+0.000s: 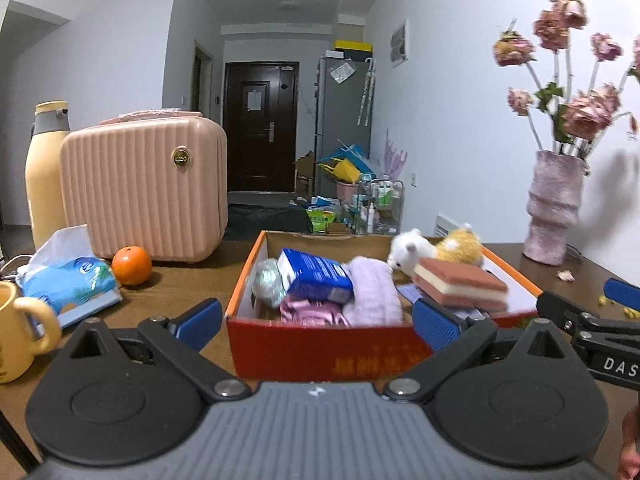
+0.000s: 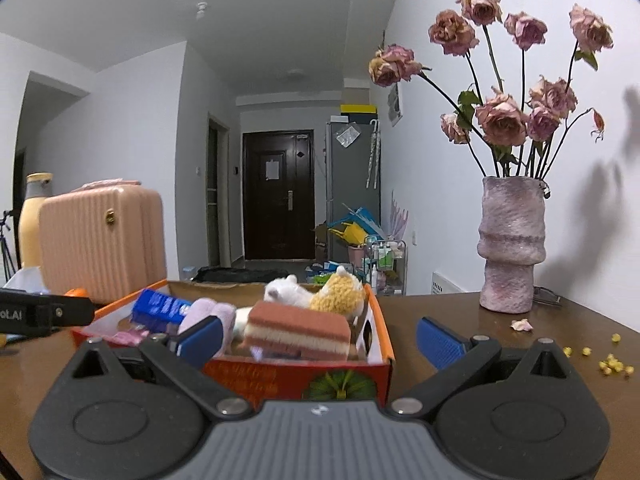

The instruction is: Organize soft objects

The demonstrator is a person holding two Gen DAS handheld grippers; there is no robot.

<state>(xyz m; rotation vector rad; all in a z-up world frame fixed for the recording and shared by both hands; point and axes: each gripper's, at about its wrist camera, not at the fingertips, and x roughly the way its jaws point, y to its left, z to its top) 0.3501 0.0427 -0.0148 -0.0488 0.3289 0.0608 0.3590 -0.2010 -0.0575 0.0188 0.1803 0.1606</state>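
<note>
Left wrist view is showing the left gripper (image 1: 316, 320) gaping empty before the cardboard box (image 1: 320, 348); an orange (image 1: 131, 265) and pink case (image 1: 144, 188) are sitting alongside, while the right gripper (image 2: 320, 338) is likewise spread.

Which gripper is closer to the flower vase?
Right. The right gripper sits at the box's vase-side corner; the left gripper faces the box middle, farther from the vase.

Left gripper (image 1: 316, 320) and right gripper (image 2: 320, 338) gape, empty.
</note>
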